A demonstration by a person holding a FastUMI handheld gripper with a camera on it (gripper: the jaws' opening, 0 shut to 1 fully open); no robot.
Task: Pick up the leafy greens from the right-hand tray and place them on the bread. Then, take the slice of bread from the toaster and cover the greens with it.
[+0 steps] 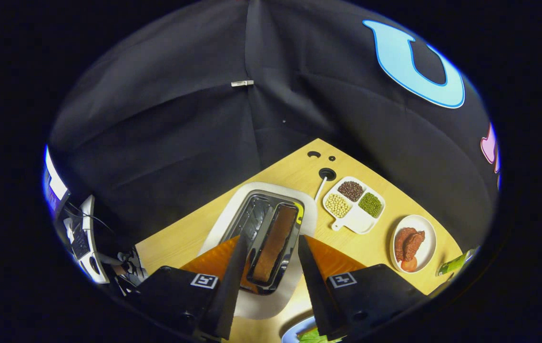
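The slice of bread (pixel 274 242) stands in the toaster (pixel 261 224) slot, between the fingers of the tool (pixel 271 245), which is spread wide and grips nothing. Leafy greens (pixel 312 336) lie beneath it. Beyond on the desk (pixel 299 166), a divided dish (pixel 354 205).

White toaster (pixel 261 200) holds brown bread (pixel 275 240); white divided dish (pixel 356 221) with seemingly green, cream, dark-brown beans.

Wooden table (pixel 194 238) carries toaster (pixel 263 238), divided dish (pixel 354 205), meat plate (pixel 414 243)
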